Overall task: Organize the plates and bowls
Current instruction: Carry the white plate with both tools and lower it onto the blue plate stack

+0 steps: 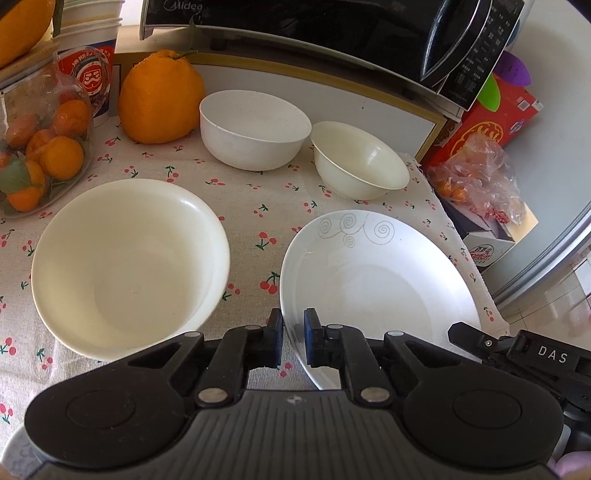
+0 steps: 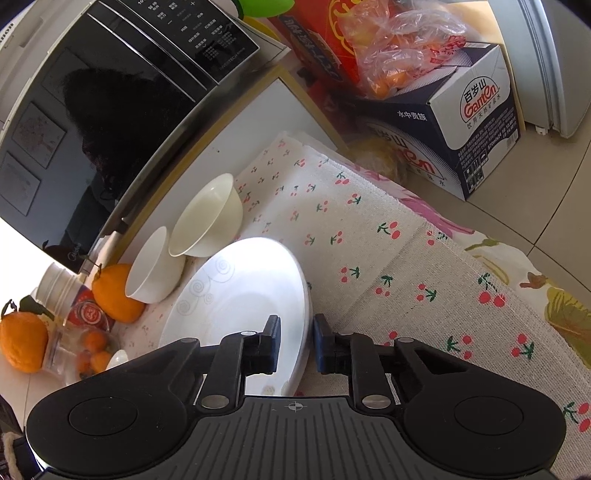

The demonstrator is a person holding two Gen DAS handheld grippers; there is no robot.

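A white plate (image 1: 376,280) with grey spiral marks lies on the cherry-print cloth (image 1: 251,206). My left gripper (image 1: 293,338) is shut on its near-left rim, one finger on each side of the edge. My right gripper (image 2: 297,341) is shut on the plate (image 2: 243,291) at its right rim. Its black body (image 1: 535,354) also shows at the plate's right side in the left wrist view. Left of the plate sits a large cream bowl (image 1: 129,266). Behind stand a white bowl (image 1: 255,129) and a small flared bowl (image 1: 360,158).
A black microwave (image 1: 332,29) on a white stand backs the table. A big orange (image 1: 160,98), a jar of small oranges (image 1: 40,147) and paper cups (image 1: 92,33) crowd the back left. Past the table's right edge are boxes (image 2: 472,122) and bagged fruit (image 2: 399,48).
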